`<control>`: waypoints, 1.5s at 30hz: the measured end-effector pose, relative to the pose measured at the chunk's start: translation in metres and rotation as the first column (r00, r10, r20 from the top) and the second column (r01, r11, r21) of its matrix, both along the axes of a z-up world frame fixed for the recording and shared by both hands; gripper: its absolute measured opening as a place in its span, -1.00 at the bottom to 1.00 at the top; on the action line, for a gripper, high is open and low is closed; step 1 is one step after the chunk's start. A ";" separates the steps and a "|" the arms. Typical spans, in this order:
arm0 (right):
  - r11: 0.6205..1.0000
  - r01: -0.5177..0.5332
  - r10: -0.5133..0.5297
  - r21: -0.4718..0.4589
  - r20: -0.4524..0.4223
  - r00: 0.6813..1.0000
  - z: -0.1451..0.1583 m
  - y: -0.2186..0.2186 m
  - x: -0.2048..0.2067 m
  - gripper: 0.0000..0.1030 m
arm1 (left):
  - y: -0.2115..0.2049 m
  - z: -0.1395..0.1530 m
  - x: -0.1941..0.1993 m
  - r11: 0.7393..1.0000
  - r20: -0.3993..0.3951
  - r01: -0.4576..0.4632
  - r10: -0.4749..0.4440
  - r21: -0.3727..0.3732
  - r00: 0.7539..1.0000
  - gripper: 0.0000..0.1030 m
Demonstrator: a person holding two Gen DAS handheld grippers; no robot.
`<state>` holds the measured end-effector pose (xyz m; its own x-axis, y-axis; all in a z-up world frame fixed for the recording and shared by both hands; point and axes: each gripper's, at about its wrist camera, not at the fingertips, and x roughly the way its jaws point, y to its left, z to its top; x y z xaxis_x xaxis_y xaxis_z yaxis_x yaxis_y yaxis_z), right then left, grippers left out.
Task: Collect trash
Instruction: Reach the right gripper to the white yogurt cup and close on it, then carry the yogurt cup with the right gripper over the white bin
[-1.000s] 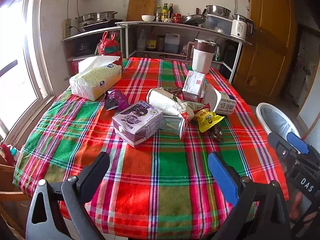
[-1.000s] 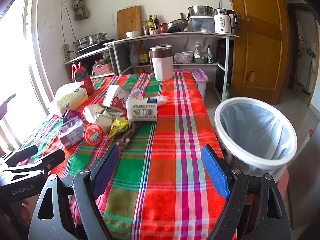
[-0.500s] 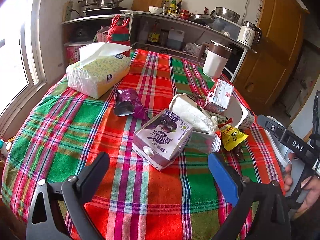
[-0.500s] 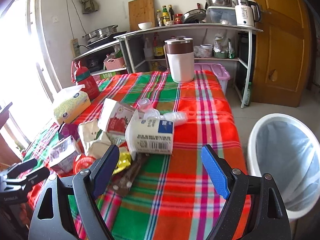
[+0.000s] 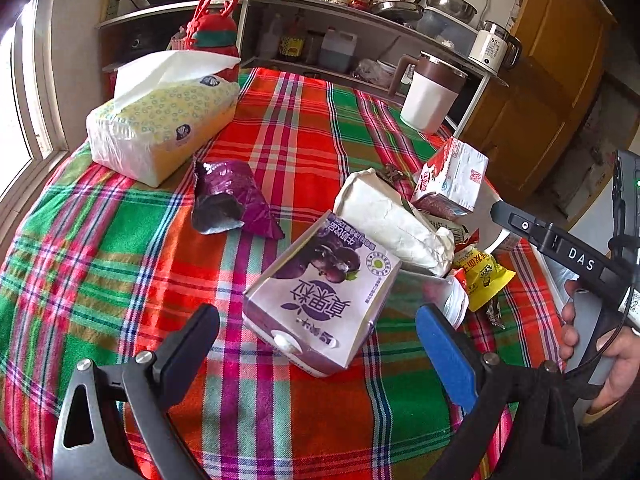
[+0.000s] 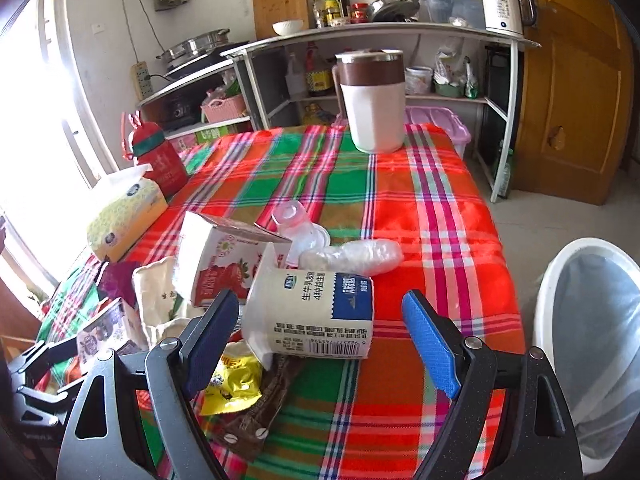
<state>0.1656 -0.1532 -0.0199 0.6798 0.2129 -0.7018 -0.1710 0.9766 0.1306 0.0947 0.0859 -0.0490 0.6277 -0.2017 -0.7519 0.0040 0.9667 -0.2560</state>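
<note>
— Left wrist view first: left gripper (image 5: 316,344) spread wide, grasping nothing, hovering low over the plaid desk (image 5: 120,288). Purple milk carton (image 5: 322,294) lying on its side right between and just ahead of the fingers (image 5: 188,344), cap end nearest, touched by neither.

— And past the carton?

— Crumpled white paper bag (image 5: 394,226) resting against its far corner; purple foil wrapper (image 5: 234,202) to the left, apart from it. Red-and-white strawberry carton (image 5: 450,178) tilted behind the bag; yellow snack packet (image 5: 482,278) to the right. Further left, yellow tissue pack (image 5: 160,120); at the far end, white jug with brown lid (image 5: 428,94).

— Right wrist view?

— Right gripper (image 6: 320,344) likewise released, holding nothing. White yogurt tub (image 6: 312,314) on its side between the blue-padded fingers (image 6: 430,344), mouth toward the left one; contact with either hard to judge. Yellow snack packet (image 6: 234,378) just below the tub's mouth, with a brown wrapper (image 6: 256,424) beside it. Strawberry carton (image 6: 224,262) touching the tub from behind; crushed clear plastic bottle (image 6: 352,256) lying just beyond. White lined trash bin (image 6: 592,344) off the desk's right edge, standing on the floor.
</note>
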 end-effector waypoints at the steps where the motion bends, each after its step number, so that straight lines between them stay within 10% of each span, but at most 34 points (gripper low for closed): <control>1: 1.000 0.011 -0.011 -0.007 0.001 1.000 -0.001 -0.001 0.000 0.63 | 0.001 -0.001 0.000 1.000 0.000 -0.002 0.002 -0.007 1.000 0.94; 5: 0.999 0.023 -0.023 0.024 -0.004 1.000 -0.001 -0.009 0.001 0.62 | 0.004 -0.002 0.002 1.000 0.006 -0.012 0.012 -0.017 1.000 0.80; 9: 0.997 0.039 -0.039 0.062 -0.002 0.999 0.001 -0.015 0.000 0.13 | 0.005 -0.001 0.003 0.999 0.011 0.001 -0.001 -0.048 1.000 0.54; 45: 0.974 0.072 -0.088 0.216 0.064 0.994 0.023 -0.054 -0.050 0.12 | -0.010 0.032 -0.023 0.998 0.146 -0.014 0.023 -0.066 0.989 0.28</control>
